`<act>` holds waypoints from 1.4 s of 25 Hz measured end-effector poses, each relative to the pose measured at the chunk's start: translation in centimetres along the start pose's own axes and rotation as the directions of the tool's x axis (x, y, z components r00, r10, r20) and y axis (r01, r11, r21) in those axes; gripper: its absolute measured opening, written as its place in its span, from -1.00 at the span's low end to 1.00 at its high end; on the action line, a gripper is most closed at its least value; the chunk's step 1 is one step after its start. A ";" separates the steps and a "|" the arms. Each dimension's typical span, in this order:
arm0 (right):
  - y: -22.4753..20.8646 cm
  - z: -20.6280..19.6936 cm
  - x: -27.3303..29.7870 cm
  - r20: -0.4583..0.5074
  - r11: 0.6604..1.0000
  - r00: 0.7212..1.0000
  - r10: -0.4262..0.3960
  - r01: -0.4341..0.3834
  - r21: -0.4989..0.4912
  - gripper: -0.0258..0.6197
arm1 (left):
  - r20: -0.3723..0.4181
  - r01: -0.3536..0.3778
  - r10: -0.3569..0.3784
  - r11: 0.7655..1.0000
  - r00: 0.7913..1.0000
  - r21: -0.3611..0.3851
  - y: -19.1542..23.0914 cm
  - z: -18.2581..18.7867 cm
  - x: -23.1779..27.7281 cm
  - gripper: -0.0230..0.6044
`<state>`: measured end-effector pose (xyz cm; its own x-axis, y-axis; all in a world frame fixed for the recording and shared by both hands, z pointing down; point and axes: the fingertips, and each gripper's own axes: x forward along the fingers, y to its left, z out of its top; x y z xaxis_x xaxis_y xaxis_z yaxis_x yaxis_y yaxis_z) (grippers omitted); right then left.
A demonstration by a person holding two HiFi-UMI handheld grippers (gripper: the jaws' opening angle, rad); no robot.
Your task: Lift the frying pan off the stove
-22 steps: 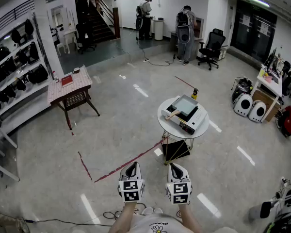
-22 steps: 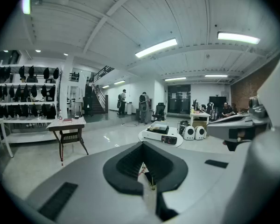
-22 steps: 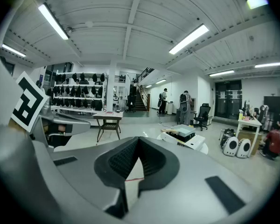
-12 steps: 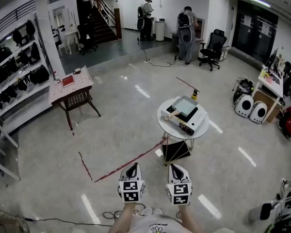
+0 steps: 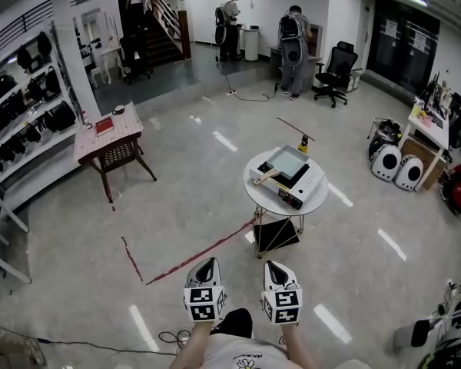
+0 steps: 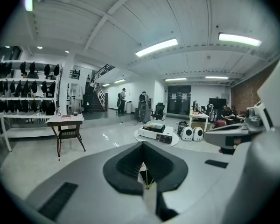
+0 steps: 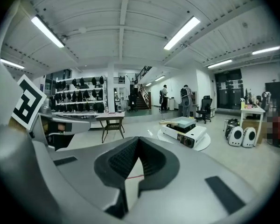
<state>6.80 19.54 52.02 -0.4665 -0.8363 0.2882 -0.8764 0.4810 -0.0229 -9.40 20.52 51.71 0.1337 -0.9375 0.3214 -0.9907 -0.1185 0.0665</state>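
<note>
A square frying pan (image 5: pixel 286 162) with a wooden handle (image 5: pixel 265 177) sits on a white portable stove (image 5: pixel 301 186) on a small round white table (image 5: pixel 263 198), several steps ahead of me. Both grippers are held low near my body, far short of the table. My left gripper (image 5: pixel 207 265) and right gripper (image 5: pixel 276 267) point toward it, side by side. In the left gripper view the jaws of that gripper (image 6: pixel 143 166) meet with nothing between them, and the stove (image 6: pixel 157 132) is small in the distance. The right gripper (image 7: pixel 134 164) is shut and empty too, with the pan (image 7: pixel 183 121) ahead to its right.
A wooden side table (image 5: pixel 107 134) with a red book stands at the left, in front of shelves of bags (image 5: pixel 23 106). A red tape line (image 5: pixel 200 256) crosses the floor. White rounded cases (image 5: pixel 396 167) and a desk are at the right. People stand far back.
My view has shifted a little forward: the round table sits slightly left and higher in the picture. A dark shoe now shows between my arms. Both grippers stay shut.
</note>
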 end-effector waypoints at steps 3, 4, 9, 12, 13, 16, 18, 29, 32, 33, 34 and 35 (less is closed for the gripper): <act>0.4 0.3 0.4 0.002 0.999 1.000 0.023 -0.023 -0.028 -0.92 | 0.014 -0.019 0.019 1.000 1.000 -0.013 0.6 0.2 0.5 -0.93; 0.5 0.6 0.7 0.010 0.999 1.000 0.028 -0.027 -0.035 -0.92 | 0.023 -0.022 0.022 1.000 0.999 -0.014 0.9 0.5 0.9 -0.93; -1.0 2.2 2.7 0.052 0.997 0.998 0.035 -0.032 -0.074 -0.92 | 0.093 -0.016 0.016 1.000 0.995 -0.001 1.3 3.0 4.0 -0.93; -2.5 3.7 4.9 0.072 0.995 0.997 0.026 -0.018 -0.101 -0.92 | 0.119 -0.007 0.007 1.000 0.993 -0.008 1.9 4.6 6.9 -0.93; -3.0 4.1 5.8 0.073 0.994 0.997 0.020 -0.012 -0.106 -0.91 | 0.123 -0.001 0.002 1.000 0.992 -0.009 2.0 5.1 8.0 -0.93; -4.7 4.8 8.4 0.064 0.993 0.998 0.011 -0.004 -0.117 -0.92 | 0.125 0.008 -0.007 1.000 0.992 -0.012 2.4 6.4 11.6 -0.93; -6.0 5.1 10.4 0.058 0.993 0.998 0.002 0.005 -0.120 -0.91 | 0.129 0.016 -0.014 1.000 0.992 -0.012 2.6 7.3 14.2 -0.93; -12.2 11.7 25.6 0.044 0.990 0.996 -0.079 0.084 -0.114 -0.92 | 0.141 0.094 -0.097 0.995 0.985 0.025 6.7 14.9 30.3 -0.93; -13.8 13.5 30.5 0.046 0.986 0.994 -0.103 0.108 -0.124 -0.91 | 0.150 0.105 -0.112 0.993 0.982 0.049 8.1 16.8 34.9 -0.93; -14.2 14.1 32.0 0.048 0.986 0.993 -0.108 0.113 -0.124 -0.91 | 0.153 0.110 -0.117 0.992 0.981 0.055 8.5 17.4 36.3 -0.93; -14.6 14.8 33.4 0.050 0.985 0.992 -0.112 0.117 -0.123 -0.91 | 0.154 0.115 -0.123 0.992 0.980 0.060 8.9 17.9 37.5 -0.93; -15.0 15.4 34.7 0.052 0.985 0.992 -0.116 0.122 -0.121 -0.92 | 0.154 0.122 -0.131 0.990 0.979 0.065 9.2 18.3 38.7 -0.93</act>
<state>1.89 -20.75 47.63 -0.3669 -0.8991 0.2386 -0.9058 0.4037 0.1285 -13.78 -22.81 47.43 0.2567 -0.9531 0.1603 -0.9665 -0.2529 0.0439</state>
